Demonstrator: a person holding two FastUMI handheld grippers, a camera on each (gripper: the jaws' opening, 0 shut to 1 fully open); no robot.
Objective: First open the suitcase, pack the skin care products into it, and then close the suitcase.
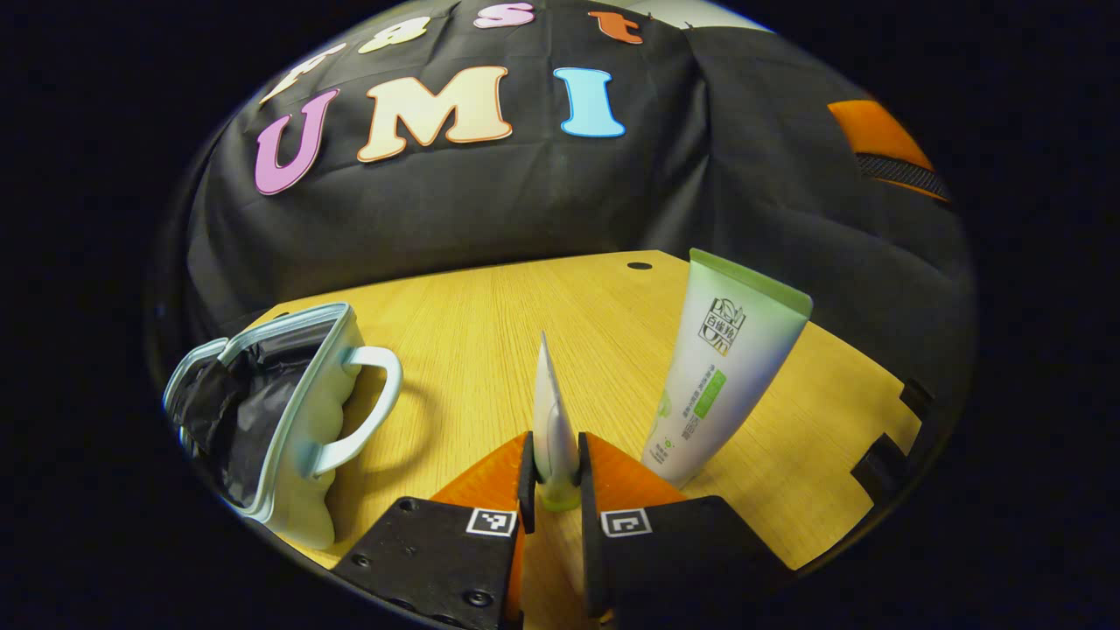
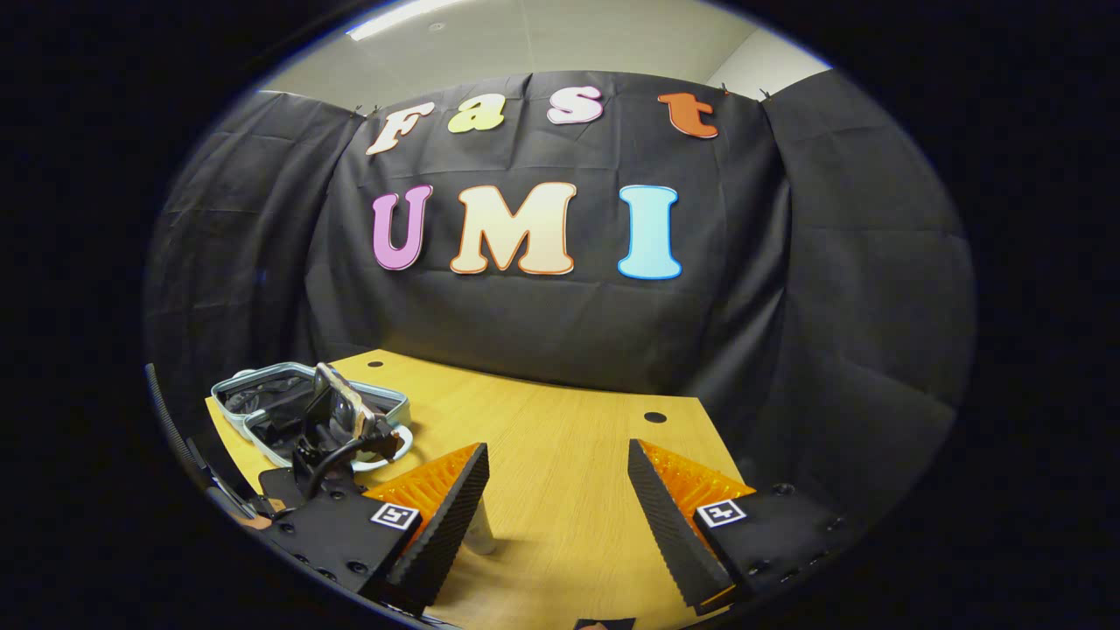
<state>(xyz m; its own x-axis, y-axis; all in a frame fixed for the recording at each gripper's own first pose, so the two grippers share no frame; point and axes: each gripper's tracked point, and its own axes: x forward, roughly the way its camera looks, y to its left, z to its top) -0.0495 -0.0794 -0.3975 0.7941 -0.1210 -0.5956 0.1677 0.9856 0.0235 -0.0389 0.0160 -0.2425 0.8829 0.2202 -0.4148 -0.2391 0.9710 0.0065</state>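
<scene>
My left gripper [image 1: 554, 490] is shut on a white skin care tube [image 1: 551, 411], seen edge-on, cap end down between the fingers, just above the wooden table [image 1: 490, 332]. A second white and green tube [image 1: 726, 367] stands on its cap just to the right, leaning a little. The small pale suitcase [image 1: 297, 437] lies open at the left, its dark lining and handle showing. My right gripper [image 2: 560, 516] hangs open over the table with nothing between its fingers. From there the open suitcase [image 2: 254, 394] lies far left, with the other gripper's body [image 2: 337, 420] in front of it.
The table has a small round hole [image 1: 640, 265] near its far edge, against the black cloth wall. A pale cylinder [image 2: 479, 535] peeks out behind my right gripper's left finger; what it is I cannot tell. Bare wood [image 2: 560, 455] stretches ahead of the right gripper.
</scene>
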